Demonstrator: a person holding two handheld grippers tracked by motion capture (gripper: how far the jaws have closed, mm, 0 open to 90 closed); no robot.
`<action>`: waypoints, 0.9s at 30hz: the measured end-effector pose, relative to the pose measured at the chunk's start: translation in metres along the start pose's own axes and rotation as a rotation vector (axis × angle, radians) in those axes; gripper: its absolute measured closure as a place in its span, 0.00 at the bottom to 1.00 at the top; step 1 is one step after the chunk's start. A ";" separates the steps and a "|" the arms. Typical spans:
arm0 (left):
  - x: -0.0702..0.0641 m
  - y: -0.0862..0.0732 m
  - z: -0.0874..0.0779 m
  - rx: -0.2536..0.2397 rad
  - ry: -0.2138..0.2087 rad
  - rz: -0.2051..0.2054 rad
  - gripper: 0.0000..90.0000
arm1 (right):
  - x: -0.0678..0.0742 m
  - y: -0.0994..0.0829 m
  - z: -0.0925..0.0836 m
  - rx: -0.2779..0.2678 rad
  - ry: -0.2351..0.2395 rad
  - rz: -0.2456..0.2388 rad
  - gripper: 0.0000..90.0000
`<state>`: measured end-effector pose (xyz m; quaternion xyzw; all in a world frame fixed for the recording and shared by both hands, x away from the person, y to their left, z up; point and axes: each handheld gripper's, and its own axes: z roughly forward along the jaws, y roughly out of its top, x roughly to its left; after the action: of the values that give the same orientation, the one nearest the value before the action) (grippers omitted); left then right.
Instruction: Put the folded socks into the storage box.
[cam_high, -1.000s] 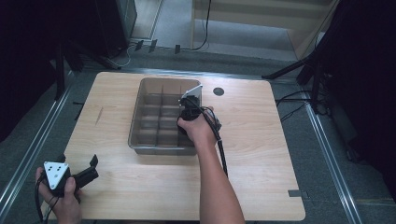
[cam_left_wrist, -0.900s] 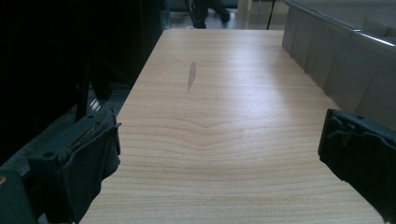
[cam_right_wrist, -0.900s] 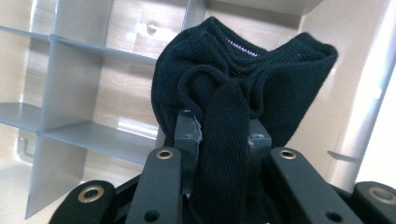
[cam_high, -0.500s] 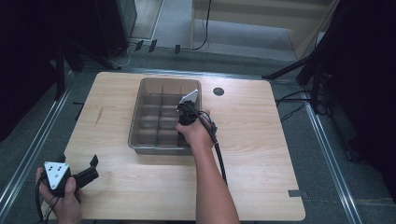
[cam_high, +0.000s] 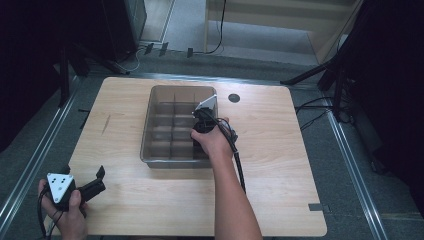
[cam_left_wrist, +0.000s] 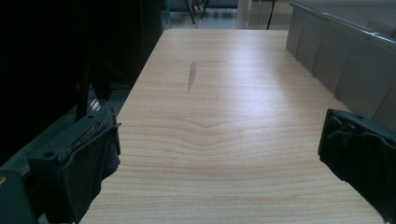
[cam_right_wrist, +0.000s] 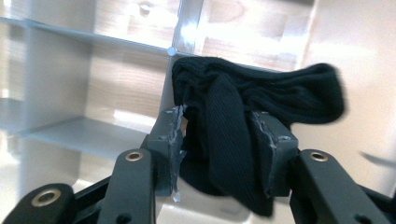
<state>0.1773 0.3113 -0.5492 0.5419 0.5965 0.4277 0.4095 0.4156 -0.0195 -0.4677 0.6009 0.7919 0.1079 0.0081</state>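
Pinching a black sock (cam_right_wrist: 243, 121), right tool (cam_right_wrist: 219, 140); left tool (cam_left_wrist: 219, 163) wide open.

Place: a lab or recording studio
Signs: bare wooden table (cam_high: 280, 150) on grey carpet, black stand legs (cam_high: 320, 75), cables (cam_high: 312, 112) trailing across the floor

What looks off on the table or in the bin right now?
Little. The table has a grey smudge near its left edge. The right gripper pinches a bunched black sock over the divided bin. The left gripper is open.
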 end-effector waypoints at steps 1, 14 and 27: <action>0.000 0.000 0.000 0.001 0.001 0.001 0.00 | 0.000 0.000 -0.005 -0.018 0.001 -0.005 0.62; -0.001 0.000 0.000 -0.001 0.004 0.009 0.00 | -0.026 -0.001 -0.060 -0.127 0.036 0.020 0.62; -0.001 0.000 0.001 0.000 0.004 0.011 0.00 | -0.091 -0.023 -0.073 -0.169 0.031 0.097 0.54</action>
<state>0.1779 0.3100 -0.5496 0.5442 0.5943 0.4312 0.4060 0.4086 -0.1236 -0.4116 0.6340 0.7501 0.1837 0.0412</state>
